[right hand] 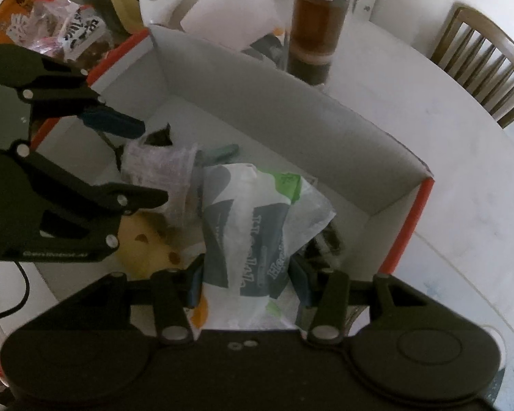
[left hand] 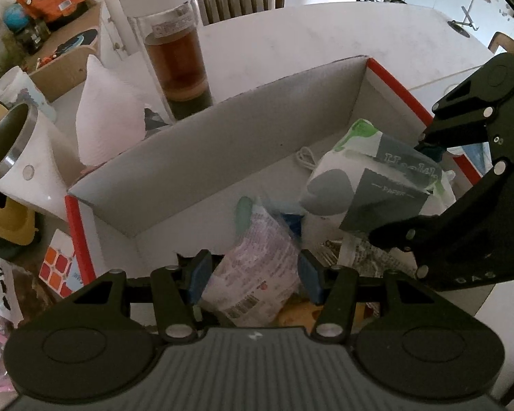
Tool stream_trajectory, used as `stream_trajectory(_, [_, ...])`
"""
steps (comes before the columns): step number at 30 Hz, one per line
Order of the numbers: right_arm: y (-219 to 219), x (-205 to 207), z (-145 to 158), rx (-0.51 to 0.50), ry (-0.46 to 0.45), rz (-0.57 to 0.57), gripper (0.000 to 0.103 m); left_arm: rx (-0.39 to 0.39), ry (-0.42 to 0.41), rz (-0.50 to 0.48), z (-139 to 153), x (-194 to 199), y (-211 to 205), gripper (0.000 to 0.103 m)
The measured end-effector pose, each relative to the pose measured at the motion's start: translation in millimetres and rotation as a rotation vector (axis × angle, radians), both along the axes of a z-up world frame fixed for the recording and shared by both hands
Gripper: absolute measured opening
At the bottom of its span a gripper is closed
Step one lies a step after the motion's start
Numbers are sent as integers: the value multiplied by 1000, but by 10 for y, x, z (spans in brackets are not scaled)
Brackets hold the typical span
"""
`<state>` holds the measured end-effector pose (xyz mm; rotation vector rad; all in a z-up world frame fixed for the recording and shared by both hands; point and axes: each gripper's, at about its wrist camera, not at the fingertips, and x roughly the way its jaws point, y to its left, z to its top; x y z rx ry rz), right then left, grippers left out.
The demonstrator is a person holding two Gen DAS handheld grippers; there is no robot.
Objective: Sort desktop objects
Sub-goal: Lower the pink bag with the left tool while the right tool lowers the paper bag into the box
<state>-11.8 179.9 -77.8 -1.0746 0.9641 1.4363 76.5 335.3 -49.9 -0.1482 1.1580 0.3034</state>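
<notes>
Plastic packs held over the red-edged box point(left hand: 222, 144).
Left view: left gripper point(left hand: 253, 279) pinches a pink pouch point(left hand: 257, 274) above clutter. Right view: right gripper point(right hand: 248, 282) pinches a tissue pack point(right hand: 246, 226); released together, they could snag or tip out.

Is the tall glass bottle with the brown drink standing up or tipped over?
Standing up. The glass bottle stands on the table behind the box, white cap on top.

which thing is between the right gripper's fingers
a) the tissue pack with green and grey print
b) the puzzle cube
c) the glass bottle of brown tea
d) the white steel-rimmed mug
a: in the right wrist view the tissue pack sits between the right gripper fingers, over the box.
</notes>
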Motion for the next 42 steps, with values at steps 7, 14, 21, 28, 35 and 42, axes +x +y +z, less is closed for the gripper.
stream_trajectory(7, [21, 12, -57, -3, 13, -3, 56, -14, 12, -6, -42, 5, -32, 55])
stream_trajectory(14, [-10, 37, 2, 12, 27, -2, 68, -10, 13, -5, -17, -22, -80, 55])
stream_trajectory(21, [-98, 52, 139, 32, 46, 7, 71, -1, 5, 4, 52, -48, -123, 55])
stream_trajectory(28, [-172, 52, 240, 53, 58, 4, 73, -11, -9, 2, 164, -82, -204, 58])
stream_trajectory(35, [-294, 96, 409, 89, 76, 3, 73, -10, -35, 9, 297, -148, -309, 66])
stream_trajectory(42, [-456, 161, 536, 121, 95, 0, 74, -28, -63, 24, 402, -185, -417, 77])
